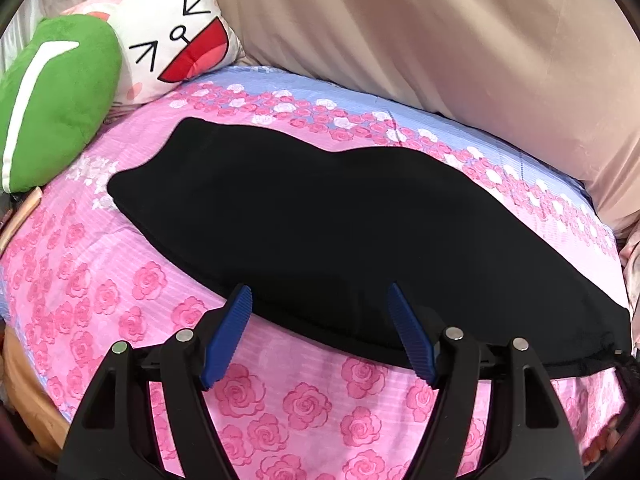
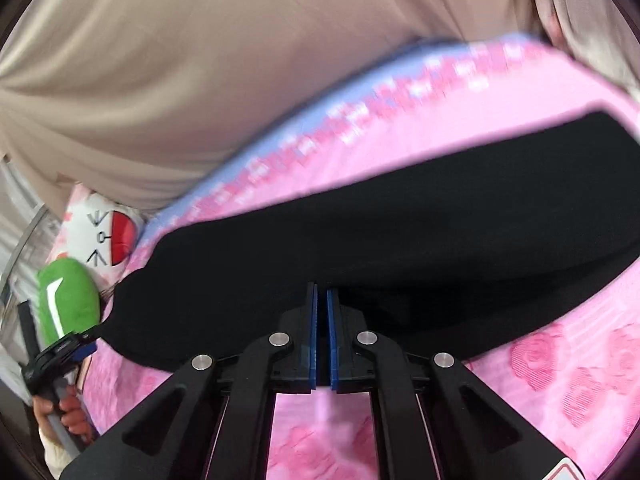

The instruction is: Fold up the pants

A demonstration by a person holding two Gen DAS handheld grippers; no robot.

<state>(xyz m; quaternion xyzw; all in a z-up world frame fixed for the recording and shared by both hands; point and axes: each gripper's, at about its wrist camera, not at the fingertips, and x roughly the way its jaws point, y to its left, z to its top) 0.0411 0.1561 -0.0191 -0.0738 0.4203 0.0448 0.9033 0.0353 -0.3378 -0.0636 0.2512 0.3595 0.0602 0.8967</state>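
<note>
On rose-print bedsheet [image 1: 120, 280], unlabelled black pants [image 1: 320, 220]; left gripper [image 1: 320, 296] jaws spread, right gripper [image 2: 322, 300] jaws pressed together

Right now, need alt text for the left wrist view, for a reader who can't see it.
Black pants lie flat, folded lengthwise, across a pink rose-print bedsheet, with the open left gripper hovering at their near edge. A green plush and a white cartoon-face pillow sit at upper left, with beige fabric behind the bed.
</note>
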